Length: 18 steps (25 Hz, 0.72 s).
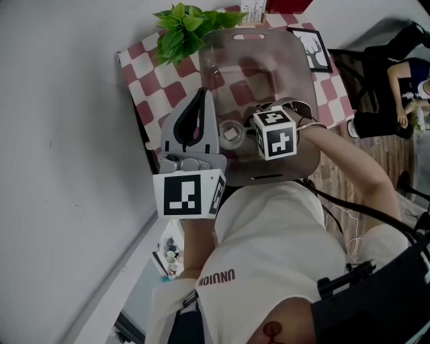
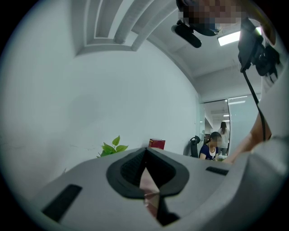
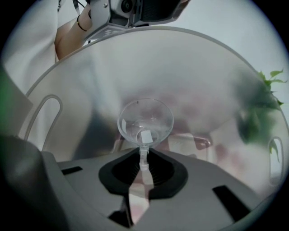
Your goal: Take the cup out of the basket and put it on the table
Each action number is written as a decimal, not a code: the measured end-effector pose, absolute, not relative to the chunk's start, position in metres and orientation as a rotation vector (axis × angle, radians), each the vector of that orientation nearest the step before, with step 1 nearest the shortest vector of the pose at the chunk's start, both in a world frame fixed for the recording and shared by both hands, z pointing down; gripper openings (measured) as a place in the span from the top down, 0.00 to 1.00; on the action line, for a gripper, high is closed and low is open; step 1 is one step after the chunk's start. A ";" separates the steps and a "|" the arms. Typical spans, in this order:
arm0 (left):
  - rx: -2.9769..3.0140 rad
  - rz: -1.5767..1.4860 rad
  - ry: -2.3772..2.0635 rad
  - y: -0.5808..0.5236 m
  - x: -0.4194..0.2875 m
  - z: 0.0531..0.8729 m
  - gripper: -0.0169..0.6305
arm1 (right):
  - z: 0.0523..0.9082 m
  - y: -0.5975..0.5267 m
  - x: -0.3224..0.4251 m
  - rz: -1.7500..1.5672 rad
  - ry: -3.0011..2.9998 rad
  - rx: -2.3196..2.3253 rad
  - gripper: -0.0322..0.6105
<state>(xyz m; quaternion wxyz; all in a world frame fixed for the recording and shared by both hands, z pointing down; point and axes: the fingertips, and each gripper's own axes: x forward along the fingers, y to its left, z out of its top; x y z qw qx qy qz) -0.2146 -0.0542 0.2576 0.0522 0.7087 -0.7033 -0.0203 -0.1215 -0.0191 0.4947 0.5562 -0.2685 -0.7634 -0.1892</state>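
Note:
A small clear cup (image 3: 145, 122) hangs just above the floor of a translucent plastic basket (image 3: 67, 90), open end facing the camera. My right gripper (image 3: 143, 158) is shut on the thin tab at the cup's side. In the head view the right gripper (image 1: 247, 131) reaches steeply down into the basket (image 1: 302, 80), with the cup (image 1: 232, 133) at its tip near the basket's left wall. My left gripper (image 1: 200, 101) is held level outside the basket's left side, over the checkered table (image 1: 144, 74). In the left gripper view its jaws (image 2: 145, 168) meet with nothing between them.
A green plant (image 1: 188, 27) stands at the table's far left corner, with a red book (image 1: 287, 5) and a framed picture (image 1: 314, 48) behind the basket. A grey wall runs along the left. A person (image 1: 396, 87) sits to the right of the table.

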 end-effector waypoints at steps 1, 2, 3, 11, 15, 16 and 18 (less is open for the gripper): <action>2.155 -0.064 -2.139 -0.054 -0.215 0.257 0.96 | 0.493 -0.021 -0.122 -0.441 -1.808 -0.618 0.86; 2.154 -0.065 -2.139 -0.054 -0.215 0.257 0.96 | 0.490 -0.023 -0.123 -0.436 -1.814 -0.604 0.86; 2.154 -0.066 -2.140 -0.055 -0.215 0.257 0.96 | 0.488 -0.025 -0.124 -0.433 -1.820 -0.591 0.86; 2.163 -0.055 -2.140 -0.054 -0.213 0.257 0.96 | 0.475 -0.040 -0.127 -0.409 -1.862 -0.471 0.86; 2.165 -0.052 -2.137 -0.055 -0.212 0.256 0.96 | 0.469 -0.048 -0.127 -0.404 -1.875 -0.404 0.86; 2.167 -0.050 -2.137 -0.055 -0.212 0.255 0.96 | 0.468 -0.049 -0.128 -0.406 -1.880 -0.392 0.86; 2.172 -0.047 -2.135 -0.055 -0.211 0.255 0.96 | 0.464 -0.052 -0.128 -0.404 -1.893 -0.370 0.86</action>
